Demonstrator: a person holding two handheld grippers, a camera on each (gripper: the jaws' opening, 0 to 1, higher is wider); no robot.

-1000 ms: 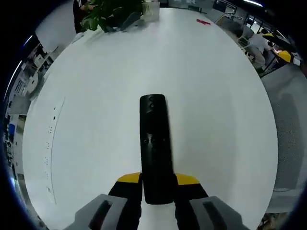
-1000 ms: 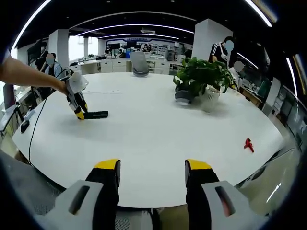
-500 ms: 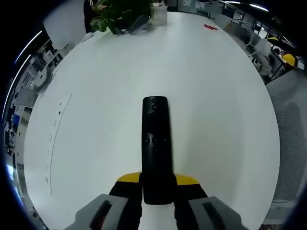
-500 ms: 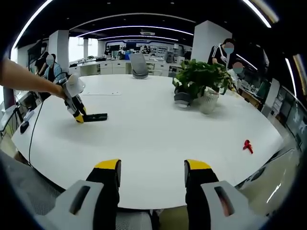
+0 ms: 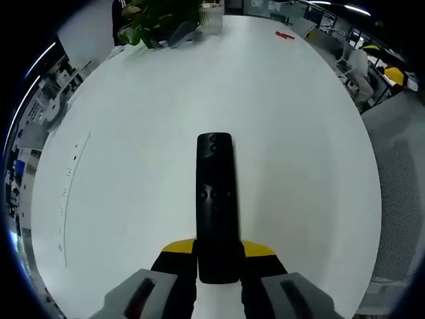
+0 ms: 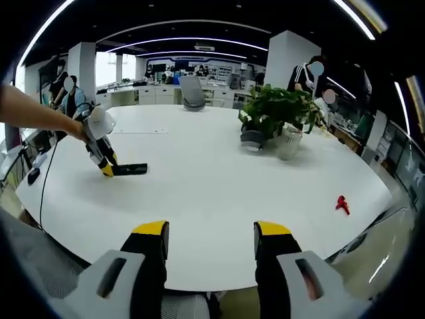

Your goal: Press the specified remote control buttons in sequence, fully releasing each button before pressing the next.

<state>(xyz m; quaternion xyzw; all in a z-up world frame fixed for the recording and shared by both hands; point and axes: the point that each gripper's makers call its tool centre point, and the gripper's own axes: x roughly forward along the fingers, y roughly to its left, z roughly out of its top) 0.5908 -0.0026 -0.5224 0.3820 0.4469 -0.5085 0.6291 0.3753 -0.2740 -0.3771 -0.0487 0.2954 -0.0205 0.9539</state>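
Note:
A long black remote control [image 5: 216, 203] lies flat on the white table [image 5: 133, 133], its near end clamped between the yellow-tipped jaws of my left gripper [image 5: 218, 248], which is shut on it. In the right gripper view the same remote [image 6: 130, 169] shows far off at the left, held by the left gripper [image 6: 106, 169] at the end of a person's arm. My right gripper [image 6: 210, 232] hovers open over the table's near edge with nothing between its jaws.
A potted plant [image 6: 275, 106] with a white pot [image 6: 289, 141] stands at the back right of the table. A small red object [image 6: 342, 203] lies near the right edge. People stand beyond the table, and office desks fill the background.
The left gripper and remote have shifted slightly left and down in the right gripper view. The left view tilted a little; the hold on the remote is unchanged.

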